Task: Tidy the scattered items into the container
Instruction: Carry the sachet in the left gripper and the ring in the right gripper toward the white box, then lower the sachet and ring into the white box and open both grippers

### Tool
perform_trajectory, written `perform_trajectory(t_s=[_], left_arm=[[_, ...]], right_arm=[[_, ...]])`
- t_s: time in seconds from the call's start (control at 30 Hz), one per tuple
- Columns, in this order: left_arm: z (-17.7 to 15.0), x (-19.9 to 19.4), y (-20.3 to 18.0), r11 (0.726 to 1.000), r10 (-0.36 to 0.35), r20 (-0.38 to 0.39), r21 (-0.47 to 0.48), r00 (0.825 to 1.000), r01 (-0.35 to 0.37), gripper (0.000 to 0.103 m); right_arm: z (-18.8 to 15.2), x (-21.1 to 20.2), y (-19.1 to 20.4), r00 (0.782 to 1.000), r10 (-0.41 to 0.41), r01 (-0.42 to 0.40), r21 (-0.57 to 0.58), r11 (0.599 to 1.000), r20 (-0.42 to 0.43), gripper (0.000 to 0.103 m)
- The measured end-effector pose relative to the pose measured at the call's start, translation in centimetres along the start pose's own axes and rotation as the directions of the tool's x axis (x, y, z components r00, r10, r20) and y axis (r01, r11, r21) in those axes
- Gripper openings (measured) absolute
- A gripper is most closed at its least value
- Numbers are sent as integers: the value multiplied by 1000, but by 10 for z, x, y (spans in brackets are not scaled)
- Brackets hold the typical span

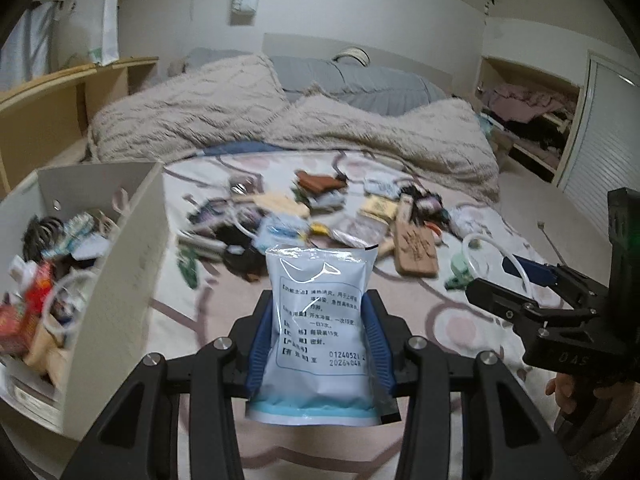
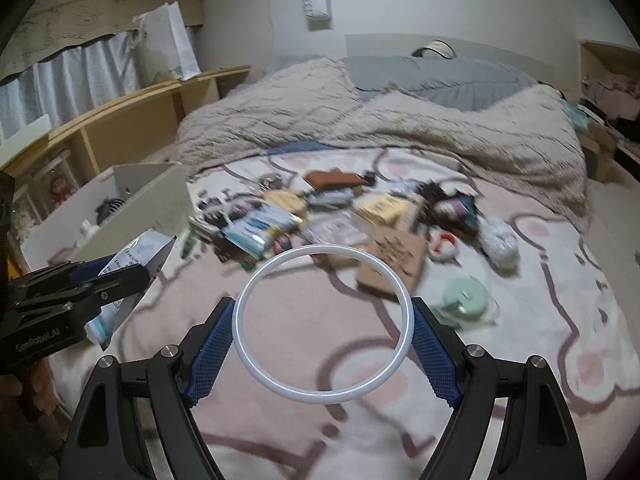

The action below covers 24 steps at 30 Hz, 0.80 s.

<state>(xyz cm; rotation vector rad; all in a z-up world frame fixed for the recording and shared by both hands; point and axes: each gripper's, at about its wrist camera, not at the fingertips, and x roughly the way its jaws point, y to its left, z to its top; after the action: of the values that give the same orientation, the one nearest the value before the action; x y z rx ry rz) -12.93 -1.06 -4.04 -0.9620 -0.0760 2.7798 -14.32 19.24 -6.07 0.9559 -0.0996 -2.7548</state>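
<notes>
My left gripper (image 1: 320,312) is shut on a white and blue printed sachet (image 1: 320,320), which stands upright between the blue pads above the bed. To its left sits the white container box (image 1: 132,264), holding several items. My right gripper (image 2: 322,312) is shut on a white plastic ring (image 2: 256,280), its pads pressing the ring's left and right sides. The right gripper also shows at the right of the left wrist view (image 1: 532,280), and the left gripper with its sachet shows at the left of the right wrist view (image 2: 132,268). Scattered items (image 1: 320,208) lie further back on the patterned sheet.
A wooden board (image 2: 394,260), a mint green clip (image 2: 466,294), a grey yarn ball (image 2: 498,240) and packets lie on the bed. A fluffy beige blanket (image 1: 280,120) is piled behind them. Wooden shelves (image 1: 48,120) run along the left wall; a wardrobe (image 1: 532,120) stands right.
</notes>
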Motion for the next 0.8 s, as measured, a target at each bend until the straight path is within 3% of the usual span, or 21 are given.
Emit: perform_trajectory(t_s=[0.37, 0.8], left_arm=[[31, -33, 74, 996, 82, 48, -45, 996, -79, 44], [42, -63, 151, 980, 189, 75, -83, 979, -182, 44]], right_arm=[[44, 13, 59, 994, 106, -105, -66, 992, 18, 84], [76, 50, 140, 978, 206, -207, -147, 967, -25, 85]])
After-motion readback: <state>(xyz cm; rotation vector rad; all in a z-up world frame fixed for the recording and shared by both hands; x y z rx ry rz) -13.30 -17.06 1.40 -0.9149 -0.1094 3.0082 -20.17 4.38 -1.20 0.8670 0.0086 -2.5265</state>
